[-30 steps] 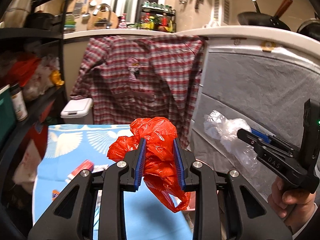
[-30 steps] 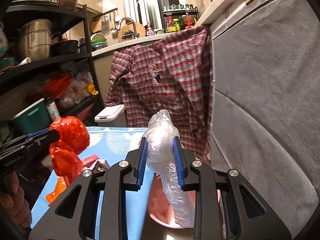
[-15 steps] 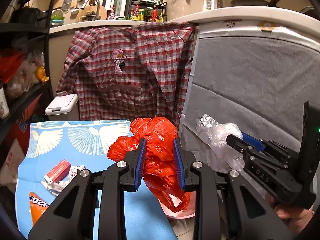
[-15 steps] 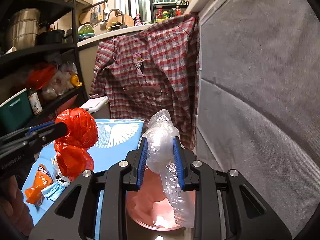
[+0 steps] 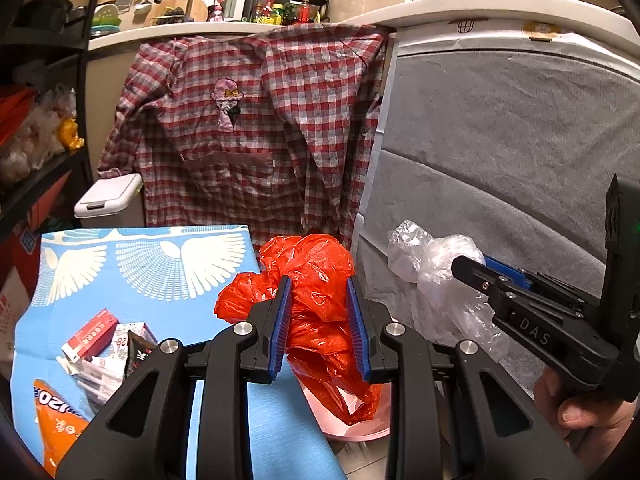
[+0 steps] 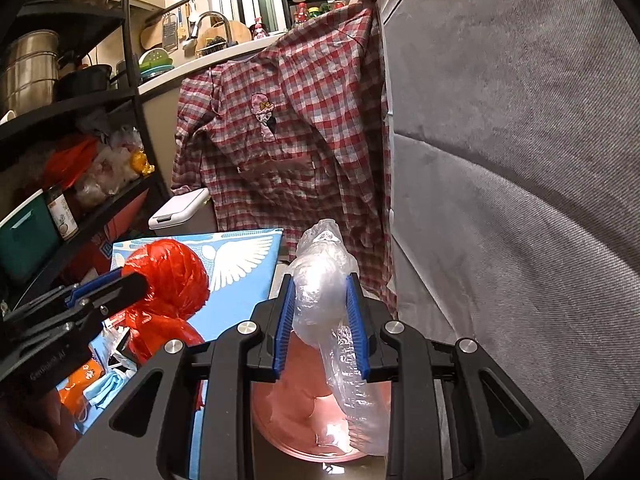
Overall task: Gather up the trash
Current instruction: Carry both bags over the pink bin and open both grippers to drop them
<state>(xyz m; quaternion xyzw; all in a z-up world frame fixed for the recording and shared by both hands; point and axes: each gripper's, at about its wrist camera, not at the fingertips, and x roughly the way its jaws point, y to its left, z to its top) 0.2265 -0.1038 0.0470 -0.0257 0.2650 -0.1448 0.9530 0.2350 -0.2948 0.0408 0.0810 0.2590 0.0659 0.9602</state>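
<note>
My left gripper (image 5: 319, 320) is shut on a crumpled red plastic bag (image 5: 312, 276), held above the right edge of the blue table. My right gripper (image 6: 320, 320) is shut on a crumpled clear plastic bag (image 6: 320, 288) that hangs down over a pink bin (image 6: 296, 408) on the floor. The bin's rim (image 5: 352, 432) also shows under the red bag in the left wrist view. In the right wrist view the red bag (image 6: 168, 276) is to the left of the bin. The clear bag (image 5: 432, 272) shows to the right in the left wrist view.
The blue table (image 5: 140, 272) holds a red-white box (image 5: 90, 334), wrappers and an orange packet (image 5: 56, 420). A plaid shirt (image 5: 256, 120) hangs behind. A grey-covered appliance (image 5: 500, 140) stands on the right, a white lidded bin (image 5: 108, 196) and black shelves on the left.
Both grippers have moved forward and downward with their bags. The pink bin has come into view beneath them, and the table's litter shows at the left.
</note>
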